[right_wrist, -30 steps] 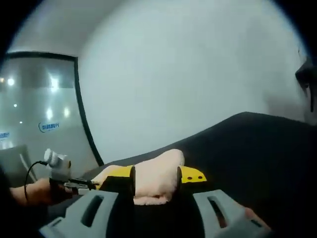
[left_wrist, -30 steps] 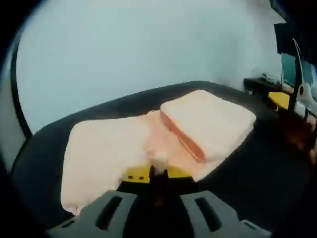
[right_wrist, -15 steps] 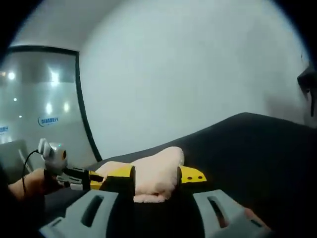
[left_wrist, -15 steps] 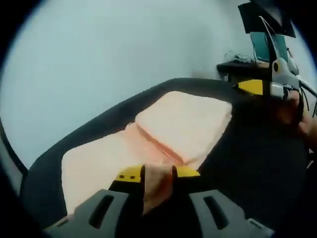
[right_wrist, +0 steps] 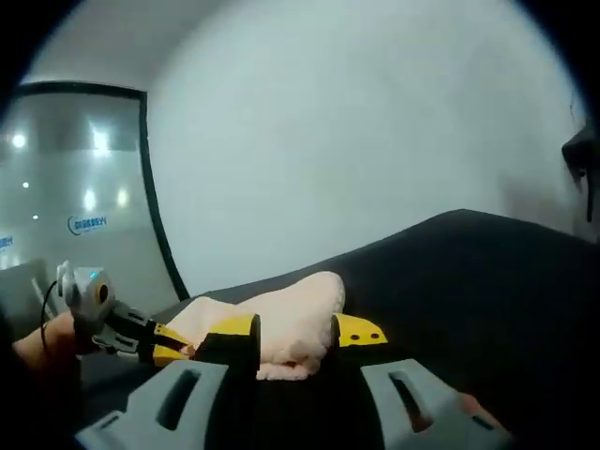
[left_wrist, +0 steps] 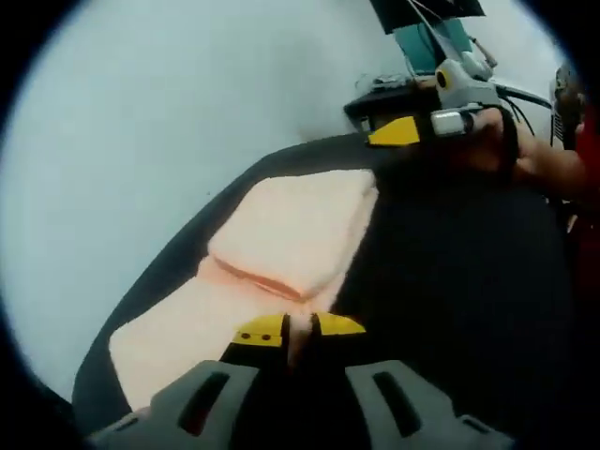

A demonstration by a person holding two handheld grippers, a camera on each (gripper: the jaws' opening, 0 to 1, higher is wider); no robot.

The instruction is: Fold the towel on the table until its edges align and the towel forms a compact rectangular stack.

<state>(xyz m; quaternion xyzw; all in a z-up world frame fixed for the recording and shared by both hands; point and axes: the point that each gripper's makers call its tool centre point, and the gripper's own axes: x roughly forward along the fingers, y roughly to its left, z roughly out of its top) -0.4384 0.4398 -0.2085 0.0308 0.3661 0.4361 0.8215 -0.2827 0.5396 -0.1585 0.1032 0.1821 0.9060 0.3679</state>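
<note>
Left gripper (left_wrist: 300,328) has swung round since 1 second ago, and its jaws have pinched in on a thin edge of the towel (left_wrist: 281,234). The towel lies ahead on the dark table (left_wrist: 450,281), its long axis running away up-right, the far part doubled over. Right gripper (right_wrist: 295,333) grips a thick bunch of towel (right_wrist: 281,319), jaws partly apart. Both hold towel; the right grips the bulkier end.

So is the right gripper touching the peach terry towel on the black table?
Touching. In the right gripper view the right gripper has its jaws closed on a bunched edge of the towel.
</note>
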